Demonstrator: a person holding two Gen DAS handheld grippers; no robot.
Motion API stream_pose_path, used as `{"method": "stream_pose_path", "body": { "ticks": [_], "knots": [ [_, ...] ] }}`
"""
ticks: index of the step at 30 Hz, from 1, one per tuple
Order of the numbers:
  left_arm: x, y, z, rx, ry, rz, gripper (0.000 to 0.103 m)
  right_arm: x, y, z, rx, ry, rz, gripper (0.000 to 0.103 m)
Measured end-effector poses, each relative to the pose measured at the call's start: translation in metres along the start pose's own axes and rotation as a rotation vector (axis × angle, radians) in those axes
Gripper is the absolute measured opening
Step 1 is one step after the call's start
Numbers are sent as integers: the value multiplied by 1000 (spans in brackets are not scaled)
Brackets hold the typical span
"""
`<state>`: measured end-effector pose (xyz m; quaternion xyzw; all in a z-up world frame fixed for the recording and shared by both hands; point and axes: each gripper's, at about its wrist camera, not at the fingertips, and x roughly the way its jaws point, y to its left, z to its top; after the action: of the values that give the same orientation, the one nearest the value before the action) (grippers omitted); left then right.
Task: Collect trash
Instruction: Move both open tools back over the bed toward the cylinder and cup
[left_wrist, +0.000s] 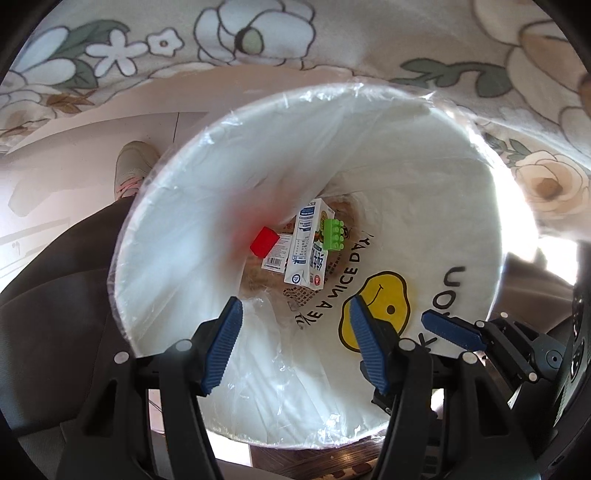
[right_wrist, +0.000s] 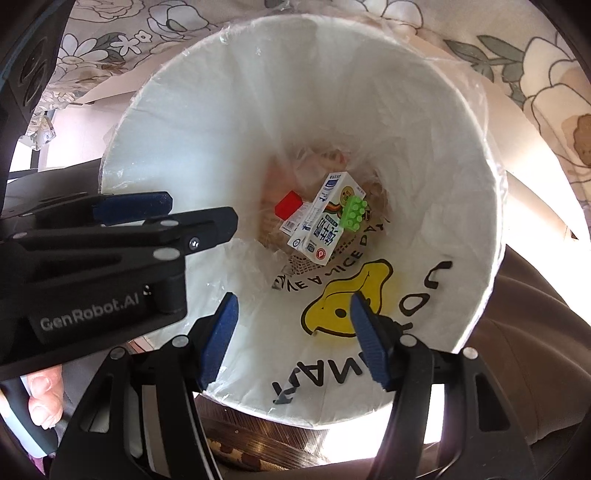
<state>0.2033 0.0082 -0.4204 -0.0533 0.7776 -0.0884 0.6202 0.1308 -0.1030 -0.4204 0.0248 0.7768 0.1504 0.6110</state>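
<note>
Both wrist views look down into a white bin (left_wrist: 480, 192) (right_wrist: 461, 155) lined with a clear bag. At its bottom lie a white milk carton (left_wrist: 306, 254) (right_wrist: 323, 225), a green toy brick (left_wrist: 334, 234) (right_wrist: 354, 214), a red block (left_wrist: 264, 242) (right_wrist: 288, 205) and a small white box (left_wrist: 277, 256). My left gripper (left_wrist: 295, 343) hangs open over the bin mouth with nothing between its blue pads. My right gripper (right_wrist: 291, 339) is open and empty too. The right gripper's fingers (left_wrist: 450, 328) show at the lower right of the left wrist view. The left gripper's fingers (right_wrist: 129, 208) reach in from the left of the right wrist view.
A floral cloth (left_wrist: 258, 40) (right_wrist: 535, 74) hangs behind the bin. A shoe (left_wrist: 135, 170) stands on the pale floor at left, and a person's fingers (right_wrist: 42, 398) hold the left gripper's handle. Dark fabric lies to the left (left_wrist: 55, 295) and right (right_wrist: 535, 332) of the bin.
</note>
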Motion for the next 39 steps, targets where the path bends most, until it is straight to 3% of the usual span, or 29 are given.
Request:
{"method": "stream_pose_path", "body": {
  "ticks": [9, 19, 27, 33, 39],
  "knots": [
    [-60, -12, -26, 87, -153, 46, 63, -52, 14, -23, -42, -130, -34, 64],
    [-160, -32, -66, 206, -380, 111, 63, -149, 24, -61, -111, -292, -52, 63],
    [-231, -40, -85, 264, -515, 126, 68, -229, 30, -85, -142, -434, -33, 63],
    [-289, -44, -89, 248, -634, 113, 68, -298, 35, -97, -172, -566, -33, 63],
    [-343, -52, -80, 240, -743, 105, 75, -367, 34, -100, -190, -712, -30, 63]
  ]
}}
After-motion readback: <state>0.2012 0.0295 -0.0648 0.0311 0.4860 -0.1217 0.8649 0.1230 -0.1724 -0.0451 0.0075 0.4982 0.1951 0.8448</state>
